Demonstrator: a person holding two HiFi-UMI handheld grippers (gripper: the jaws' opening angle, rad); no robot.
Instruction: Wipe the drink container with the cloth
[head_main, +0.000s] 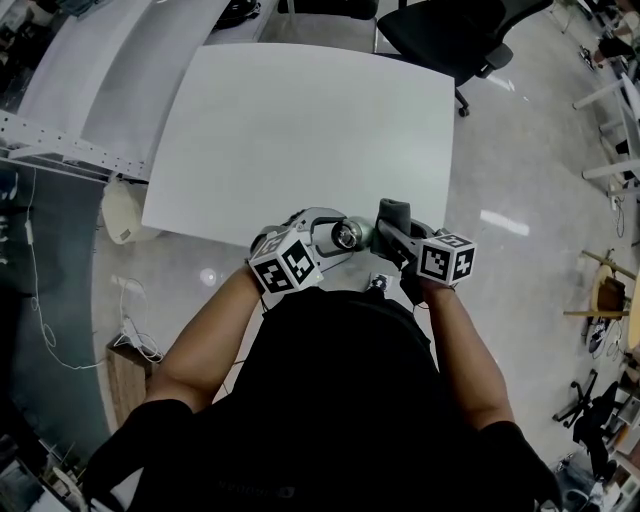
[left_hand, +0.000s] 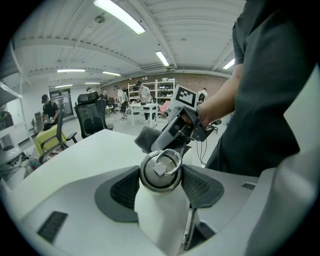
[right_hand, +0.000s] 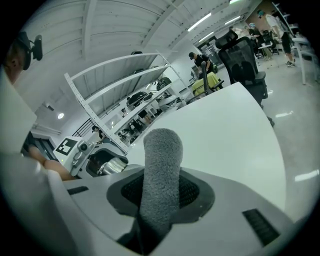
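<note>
Our left tongs (left_hand: 160, 181) clamped the drink container (left_hand: 158, 212); right tongs (right_hand: 161, 195) pinched the cloth (right_hand: 162, 160) just beside, by the near edge of the surface (head_main: 300, 130).

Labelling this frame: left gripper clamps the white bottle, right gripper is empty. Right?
Not empty. The right gripper view shows the right gripper shut on a folded grey cloth. The left gripper does clamp the white bottle.

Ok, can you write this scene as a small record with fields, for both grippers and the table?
left gripper: shut on white bottle, which has a steel lid with a ring
right gripper: shut on grey cloth
cloth to bottle: close beside the lid; contact unclear
table: white, beyond both grippers
</note>
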